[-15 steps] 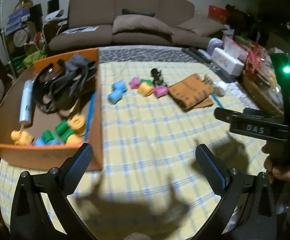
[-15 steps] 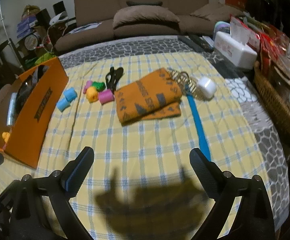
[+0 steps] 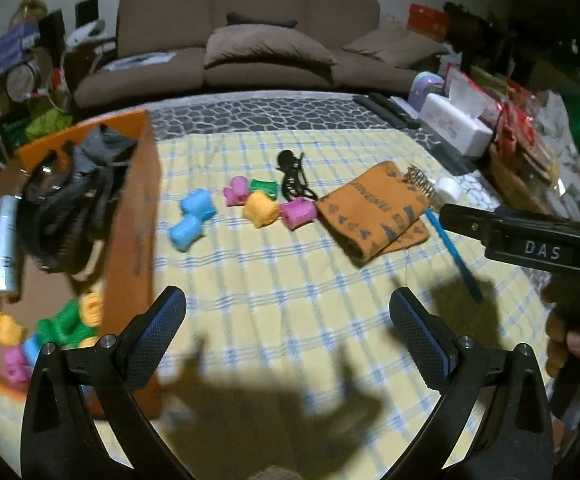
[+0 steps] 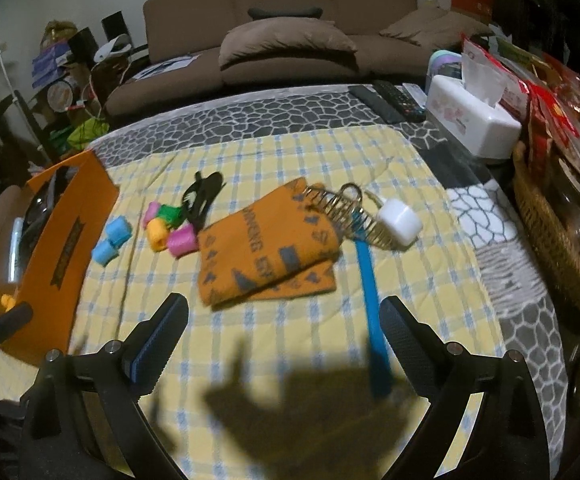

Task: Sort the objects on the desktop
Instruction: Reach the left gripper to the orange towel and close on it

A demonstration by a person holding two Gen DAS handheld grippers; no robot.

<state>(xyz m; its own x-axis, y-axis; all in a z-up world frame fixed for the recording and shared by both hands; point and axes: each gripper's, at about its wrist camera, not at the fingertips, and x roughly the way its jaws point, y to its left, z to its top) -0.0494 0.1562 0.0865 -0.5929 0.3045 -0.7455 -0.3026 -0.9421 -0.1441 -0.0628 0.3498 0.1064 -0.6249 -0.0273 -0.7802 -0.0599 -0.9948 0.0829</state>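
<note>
Brown sofa at 12 o'clock behind a tabletop covered with a yellow checked cloth. Orange box at 9 o'clock in the left wrist view already holds dark straps or cables, a silver tube and several coloured rollers, so sorting looks partly done. Left on the cloth: two blue rollers just beside the box wall; a cluster of pink, green and yellow rollers near 12 o'clock, with a black clip touching it; a folded orange cloth near centre; a wire spring, a white cap and a blue stick toward 1 o'clock in the right wrist view. Left tool: fingers wide apart, nothing between them, angled down over bare cloth. Right tool: fingers wide apart, empty; the blue stick's near end lies just beside its right finger, not gripped. Judgement: roughly half remains; rollers probably go to the box, and no separate place for the others is visible.
</note>
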